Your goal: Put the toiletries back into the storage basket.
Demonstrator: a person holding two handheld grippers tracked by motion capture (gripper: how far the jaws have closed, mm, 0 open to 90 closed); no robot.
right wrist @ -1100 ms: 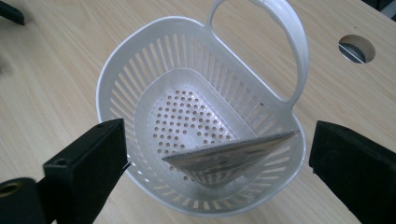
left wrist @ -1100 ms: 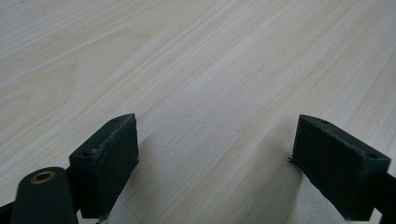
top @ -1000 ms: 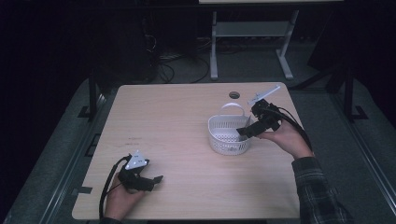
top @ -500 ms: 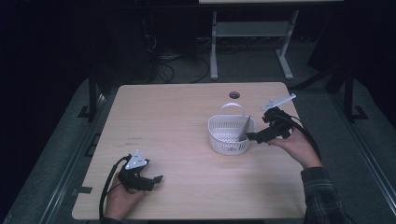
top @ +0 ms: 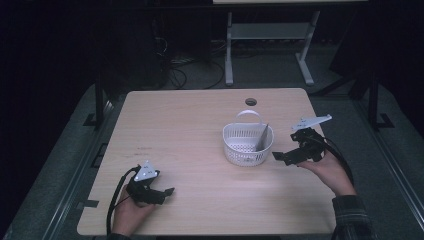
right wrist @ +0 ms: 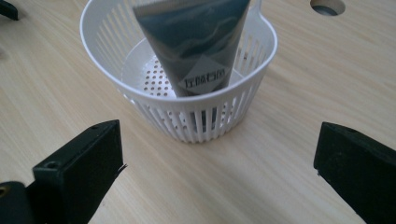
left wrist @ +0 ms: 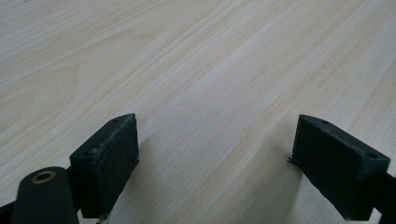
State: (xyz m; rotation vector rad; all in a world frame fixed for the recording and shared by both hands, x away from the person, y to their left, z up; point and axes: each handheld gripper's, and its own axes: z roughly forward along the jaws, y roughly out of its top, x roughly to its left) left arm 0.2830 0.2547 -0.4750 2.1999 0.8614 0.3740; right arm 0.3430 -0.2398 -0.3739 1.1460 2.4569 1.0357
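Right gripper (top: 278, 156) wide, empty, just right of white basket (top: 248, 145) with grey tube (right wrist: 191, 42) leaning inside; left gripper (top: 170, 192) wide, empty, near-left on surface (top: 190, 125).

High view looks forward and down from above the near edge, taking in the whole pale wooden table (top: 200, 130). Right gripper view sits low and close, facing the white slotted plastic basket (right wrist: 187, 116), shared with high view (top: 248, 148). Left gripper view stares close at bare tabletop.

Pale wooden table (top: 200, 130) with round cable hole (top: 250, 102) near far edge; beyond, grey metal stand (top: 270, 32) on dark floor; tangled cables (top: 185, 65) beside.
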